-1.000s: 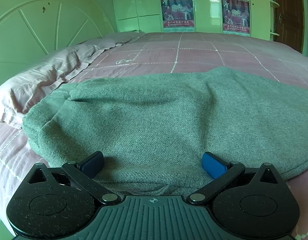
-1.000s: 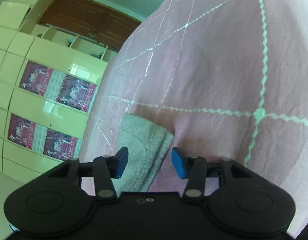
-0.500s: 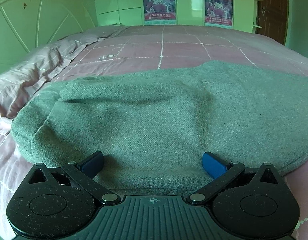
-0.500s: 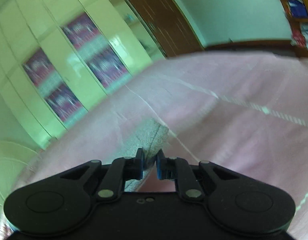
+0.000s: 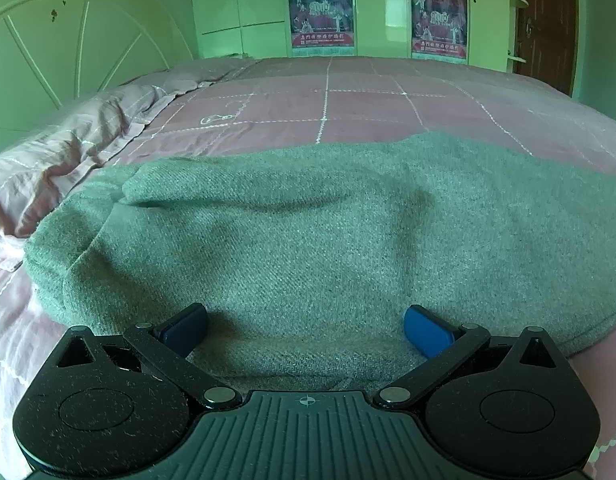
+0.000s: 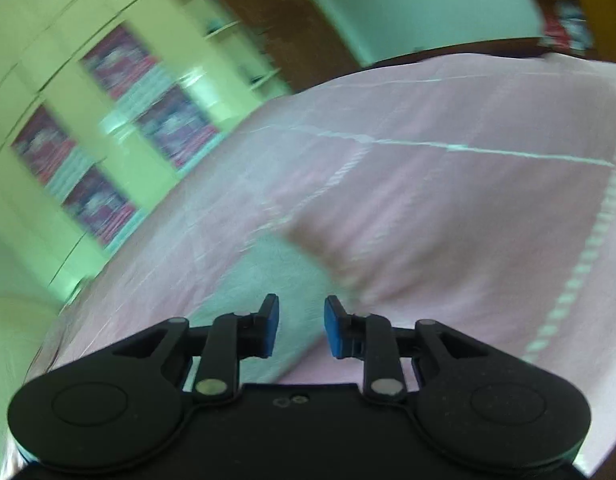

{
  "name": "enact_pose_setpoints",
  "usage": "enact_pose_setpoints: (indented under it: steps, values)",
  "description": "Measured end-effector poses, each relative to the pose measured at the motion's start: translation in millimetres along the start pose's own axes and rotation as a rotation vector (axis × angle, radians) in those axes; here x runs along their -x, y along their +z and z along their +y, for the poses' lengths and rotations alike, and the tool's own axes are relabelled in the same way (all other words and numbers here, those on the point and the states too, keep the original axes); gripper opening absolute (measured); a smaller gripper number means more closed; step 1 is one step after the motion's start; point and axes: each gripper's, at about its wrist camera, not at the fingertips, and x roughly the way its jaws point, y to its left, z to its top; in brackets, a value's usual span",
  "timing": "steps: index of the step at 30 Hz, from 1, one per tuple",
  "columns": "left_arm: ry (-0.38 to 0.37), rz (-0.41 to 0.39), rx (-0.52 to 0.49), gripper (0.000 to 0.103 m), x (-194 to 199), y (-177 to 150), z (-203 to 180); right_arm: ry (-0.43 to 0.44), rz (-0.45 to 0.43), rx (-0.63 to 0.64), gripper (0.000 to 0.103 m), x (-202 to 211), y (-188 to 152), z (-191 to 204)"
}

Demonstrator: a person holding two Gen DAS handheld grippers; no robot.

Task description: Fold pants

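The grey-green pants (image 5: 308,232) lie in a wide folded bundle across the pink bed cover (image 5: 347,104). My left gripper (image 5: 306,328) is wide open at the bundle's near edge, its blue pads (image 5: 427,330) resting on the fabric and nothing pinched. In the blurred right wrist view a narrow end of the pants (image 6: 276,272) lies on the bed cover (image 6: 447,208) just ahead of my right gripper (image 6: 300,330). Its jaws are opening; the cloth shows through the gap below them and the pads do not press on it.
A pink pillow (image 5: 68,148) lies at the left by the pale green headboard (image 5: 68,40). Beyond the bed stand a wardrobe with posters (image 5: 379,8) and a brown door (image 5: 547,20). The wardrobe (image 6: 108,120) is also left of the right gripper.
My right gripper shut at the pants' end, rolled and rose, and its jaws have now parted again. The left gripper stayed open in nearly the same place.
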Motion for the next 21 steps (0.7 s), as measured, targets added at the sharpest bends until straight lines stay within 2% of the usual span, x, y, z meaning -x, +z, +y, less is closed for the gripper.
enact_pose_setpoints:
  steps: [2, 4, 6, 7, 8, 9, 10, 11, 13, 16, 19, 20, 21]
  values:
    - [0.036, -0.044, 0.021, 0.103, 12, 7, 5, 0.119, 0.072, 0.117, 0.02, -12, -2, 41]
    - [0.09, -0.103, 0.069, 0.103, 26, 11, 19, 0.251, 0.163, 0.258, 0.026, -35, -9, 100]
    - [0.13, -0.068, 0.14, 0.103, 27, 15, 42, 0.355, 0.246, 0.348, 0.027, -61, -22, 154]
    - [0.147, -0.052, 0.179, 0.103, 26, 15, 55, 0.407, 0.278, 0.39, 0.031, -76, -31, 186]
    - [0.178, -0.043, 0.218, 0.103, 26, 14, 68, 0.447, 0.306, 0.424, 0.036, -91, -41, 213]
    - [0.214, -0.028, 0.26, 0.103, 26, 11, 80, 0.48, 0.336, 0.449, 0.055, -104, -50, 236]
    - [0.241, -0.018, 0.31, 0.103, 25, 8, 93, 0.522, 0.38, 0.478, 0.068, -118, -64, 263]
    - [0.257, -0.019, 0.357, 0.103, 27, 3, 104, 0.555, 0.417, 0.506, 0.066, -132, -76, 287]
    - [0.257, -0.015, 0.447, 0.103, 26, -8, 126, 0.605, 0.495, 0.568, 0.047, -155, -100, 330]
    - [0.227, -0.023, 0.513, 0.103, 27, -19, 140, 0.637, 0.564, 0.664, 0.037, -190, -129, 381]
    - [0.196, -0.033, 0.524, 0.103, 21, -15, 144, 0.653, 0.636, 0.75, 0.028, -218, -154, 411]
    - [0.166, -0.022, 0.535, 0.1, 15, -11, 147, 0.658, 0.661, 0.783, 0.028, -224, -162, 416]
    - [0.14, -0.012, 0.547, 0.084, 12, -10, 150, 0.655, 0.678, 0.807, 0.027, -232, -168, 422]
